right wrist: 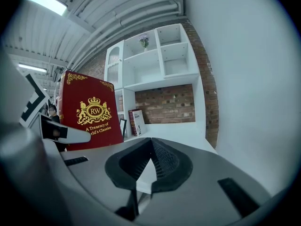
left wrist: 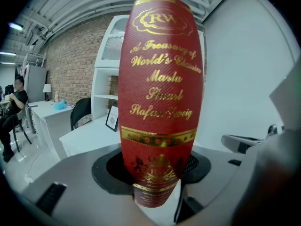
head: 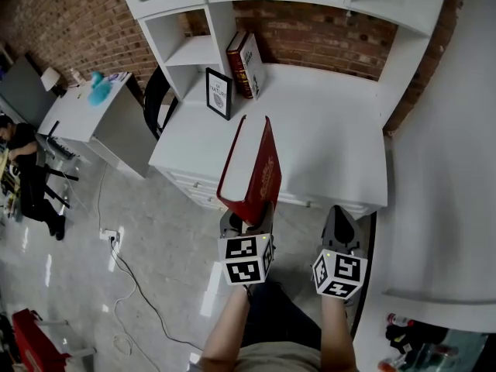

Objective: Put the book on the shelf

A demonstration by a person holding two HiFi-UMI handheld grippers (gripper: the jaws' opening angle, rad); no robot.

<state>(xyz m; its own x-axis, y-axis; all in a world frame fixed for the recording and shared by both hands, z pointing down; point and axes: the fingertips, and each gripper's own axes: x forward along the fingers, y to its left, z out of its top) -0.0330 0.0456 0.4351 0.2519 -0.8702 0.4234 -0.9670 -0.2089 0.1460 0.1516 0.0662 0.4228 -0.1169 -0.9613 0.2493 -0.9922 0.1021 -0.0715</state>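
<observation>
- Two claws are showing in the head view. The left claw (head: 246, 222) is gripping the lower end of a thick red hardback book (head: 249, 169), holding it upright in the air at the front edge of the white table (head: 333, 146). The right claw (head: 341, 227) is hovering beside it, empty.
- Left gripper view: the jaws are standing wide, clamping the book, with its gold-lettered spine facing the camera.
- Right gripper view: the jaws are meeting at their tips with nothing between them. The book is showing off to the left, well short of the white shelf unit (right wrist: 155, 60).

Head view looks steeply down; both gripper views face the white shelf (right wrist: 155, 82), sharing the red book (right wrist: 89, 117).
</observation>
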